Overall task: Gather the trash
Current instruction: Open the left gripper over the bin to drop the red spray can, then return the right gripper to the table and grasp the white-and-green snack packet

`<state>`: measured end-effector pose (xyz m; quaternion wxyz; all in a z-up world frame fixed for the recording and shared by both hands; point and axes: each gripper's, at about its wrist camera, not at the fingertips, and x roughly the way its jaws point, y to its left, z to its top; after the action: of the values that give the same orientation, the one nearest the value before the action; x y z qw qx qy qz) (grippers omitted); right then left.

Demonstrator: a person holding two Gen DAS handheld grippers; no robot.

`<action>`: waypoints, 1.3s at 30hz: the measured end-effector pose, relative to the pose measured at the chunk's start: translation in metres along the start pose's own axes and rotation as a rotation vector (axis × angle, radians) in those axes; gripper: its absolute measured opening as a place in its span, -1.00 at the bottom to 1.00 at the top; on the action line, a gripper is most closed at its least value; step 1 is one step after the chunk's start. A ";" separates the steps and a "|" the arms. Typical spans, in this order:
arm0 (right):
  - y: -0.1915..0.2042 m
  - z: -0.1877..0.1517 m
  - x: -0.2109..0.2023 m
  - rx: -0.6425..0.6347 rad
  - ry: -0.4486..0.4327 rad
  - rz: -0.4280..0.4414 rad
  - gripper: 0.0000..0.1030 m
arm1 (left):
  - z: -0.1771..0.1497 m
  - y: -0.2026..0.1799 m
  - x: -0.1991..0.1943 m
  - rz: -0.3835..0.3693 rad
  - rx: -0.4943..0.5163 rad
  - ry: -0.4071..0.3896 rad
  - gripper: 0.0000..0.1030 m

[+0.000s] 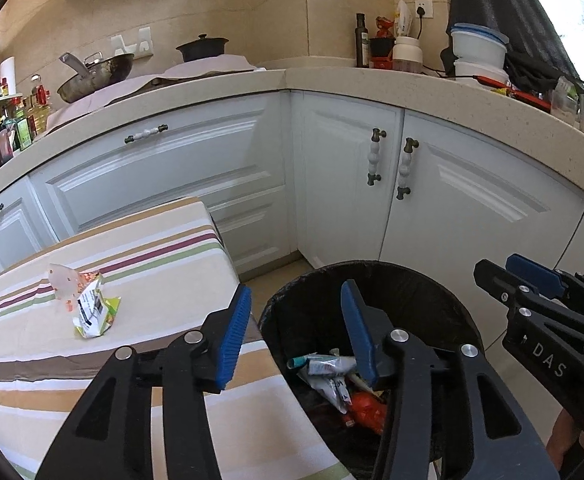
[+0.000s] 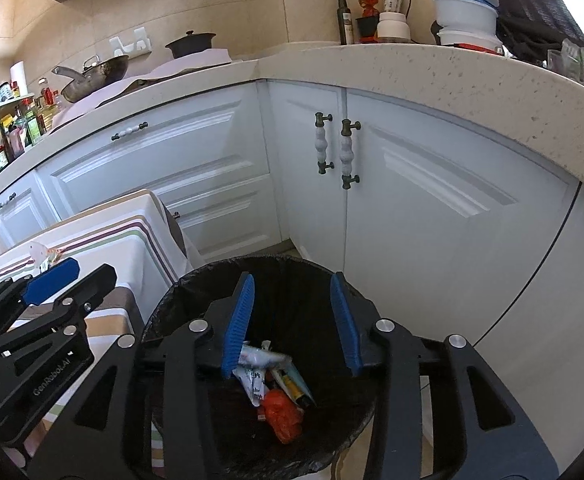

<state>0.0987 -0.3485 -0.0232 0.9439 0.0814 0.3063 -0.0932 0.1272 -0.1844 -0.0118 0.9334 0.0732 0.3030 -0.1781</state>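
now both tongs hang over the black-lined trash bin, angled down toward it. the left tongs stand apart with nothing between the blue pads; one pad sits over the edge of the striped tabletop, the other over the bin's mouth. the right tongs are apart too, empty, centred above the bin. inside the bin lies a heap of trash: crumpled white wrappers, a tube, and an orange scrap at the bottom. none of it touches either pair of tongs. on the tabletop, well apart from the bin, a crumpled green and white wrapper lies beside a pale, speckled plastic scrap, the two touching. the bin stands on the floor just beside the tabletop's corner, in front of white cabinet doors under a pale stone counter that carries a pan, a dark pot and bottles
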 end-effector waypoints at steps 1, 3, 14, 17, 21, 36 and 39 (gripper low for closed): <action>0.001 0.000 -0.001 0.000 -0.001 0.000 -0.24 | 0.000 0.002 -0.001 0.002 -0.002 -0.002 -0.05; 0.003 0.001 -0.001 -0.001 -0.002 0.001 -0.23 | 0.000 0.005 -0.004 0.005 -0.006 -0.005 -0.04; 0.048 0.006 -0.001 -0.045 0.008 0.064 -0.13 | -0.010 0.059 -0.025 0.109 -0.071 -0.005 0.12; 0.068 0.007 0.001 -0.066 0.013 0.098 -0.11 | -0.016 0.081 -0.032 0.152 -0.096 -0.003 0.14; 0.104 0.008 0.005 -0.097 0.031 0.160 -0.04 | -0.023 0.110 -0.041 0.208 -0.131 0.003 0.16; 0.229 0.002 0.032 -0.228 0.110 0.311 0.03 | -0.052 0.226 -0.066 0.425 -0.263 0.025 0.22; 0.244 0.000 0.038 -0.239 0.123 0.325 0.15 | -0.058 0.248 -0.069 0.458 -0.285 0.032 0.22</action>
<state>0.1840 -0.1171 -0.0221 0.9289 0.0227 0.3553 0.1023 0.1372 0.0793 -0.0107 0.9452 0.0106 0.3154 0.0835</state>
